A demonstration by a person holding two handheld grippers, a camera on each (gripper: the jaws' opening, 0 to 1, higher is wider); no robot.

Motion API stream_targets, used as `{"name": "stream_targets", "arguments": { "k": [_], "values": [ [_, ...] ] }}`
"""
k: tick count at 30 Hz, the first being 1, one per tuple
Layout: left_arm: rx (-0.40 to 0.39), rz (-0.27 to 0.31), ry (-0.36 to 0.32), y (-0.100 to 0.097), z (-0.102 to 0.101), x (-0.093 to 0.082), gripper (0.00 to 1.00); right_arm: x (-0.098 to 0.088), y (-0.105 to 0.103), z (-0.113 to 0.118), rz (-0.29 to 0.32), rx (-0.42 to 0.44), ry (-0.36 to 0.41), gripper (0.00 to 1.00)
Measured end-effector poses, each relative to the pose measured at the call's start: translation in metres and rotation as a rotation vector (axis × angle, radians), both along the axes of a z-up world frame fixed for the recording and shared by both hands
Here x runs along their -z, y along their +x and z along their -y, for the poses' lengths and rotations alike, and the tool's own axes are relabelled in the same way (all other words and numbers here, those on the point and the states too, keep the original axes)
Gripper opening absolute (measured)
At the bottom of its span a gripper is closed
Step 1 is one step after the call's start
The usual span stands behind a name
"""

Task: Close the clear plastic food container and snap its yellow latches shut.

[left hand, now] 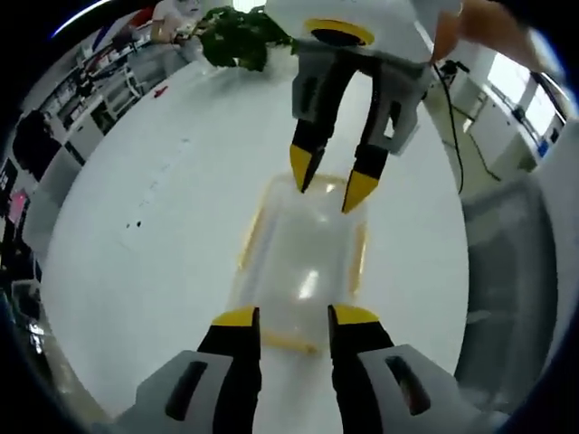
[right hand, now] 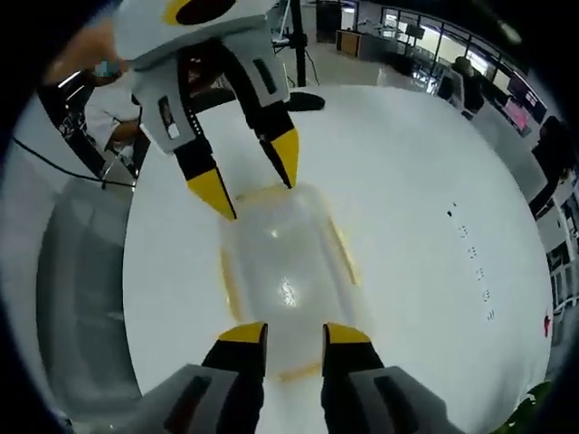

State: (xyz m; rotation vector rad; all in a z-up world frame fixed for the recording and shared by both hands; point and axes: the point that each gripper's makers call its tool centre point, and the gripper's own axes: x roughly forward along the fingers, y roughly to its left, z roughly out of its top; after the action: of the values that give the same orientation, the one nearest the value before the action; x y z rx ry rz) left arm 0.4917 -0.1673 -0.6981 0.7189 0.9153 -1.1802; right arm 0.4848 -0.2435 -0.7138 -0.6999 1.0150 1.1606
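Observation:
A clear plastic food container (left hand: 303, 262) (right hand: 285, 271) lies on the white table, its lid resting on top. Yellow latches (left hand: 249, 237) (right hand: 344, 253) run along its long sides, and another yellow latch (left hand: 289, 342) sits at the near end. My left gripper (left hand: 294, 318) (right hand: 250, 176) stands open over one short end, its yellow fingertips (left hand: 235, 316) straddling that end latch. My right gripper (right hand: 295, 334) (left hand: 331, 179) is open over the opposite short end, tips just above the rim. Whether any latch is snapped down cannot be told.
The white table (left hand: 163, 226) is round and wide. A green plant (left hand: 237, 36) stands at its far edge. A grey bin or chair (left hand: 507, 271) (right hand: 81, 289) sits beside the table. A black cable (left hand: 452, 136) hangs nearby. Desks and a person are beyond.

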Motion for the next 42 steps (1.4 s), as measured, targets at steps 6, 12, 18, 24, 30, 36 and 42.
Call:
{"name": "stream_targets", "arguments": {
  "k": [6,12,18,24,30,36,42],
  "values": [
    [0.03,0.01,-0.014,0.002,0.007,-0.002,0.22,-0.001,0.001,-0.004,0.001,-0.017,0.014,0.17],
    [0.062,0.015,-0.018,0.001,0.014,0.001,0.22,-0.002,0.003,-0.01,0.008,-0.04,0.035,0.16],
    [0.089,0.025,-0.017,0.0,0.019,0.003,0.22,-0.003,0.003,-0.018,0.016,-0.062,0.049,0.16],
    [0.113,0.029,-0.019,-0.005,0.023,0.004,0.24,-0.003,0.005,-0.021,0.016,-0.063,0.062,0.15],
    [0.13,0.046,-0.033,-0.009,0.032,0.003,0.26,-0.004,0.013,-0.025,0.023,-0.054,0.079,0.15],
    [0.134,0.049,-0.046,-0.015,0.043,0.005,0.28,-0.002,0.019,-0.03,0.027,-0.065,0.079,0.17],
    [0.144,0.047,-0.061,-0.024,0.049,0.006,0.29,0.001,0.026,-0.029,0.025,-0.063,0.077,0.17]
  ]
}}
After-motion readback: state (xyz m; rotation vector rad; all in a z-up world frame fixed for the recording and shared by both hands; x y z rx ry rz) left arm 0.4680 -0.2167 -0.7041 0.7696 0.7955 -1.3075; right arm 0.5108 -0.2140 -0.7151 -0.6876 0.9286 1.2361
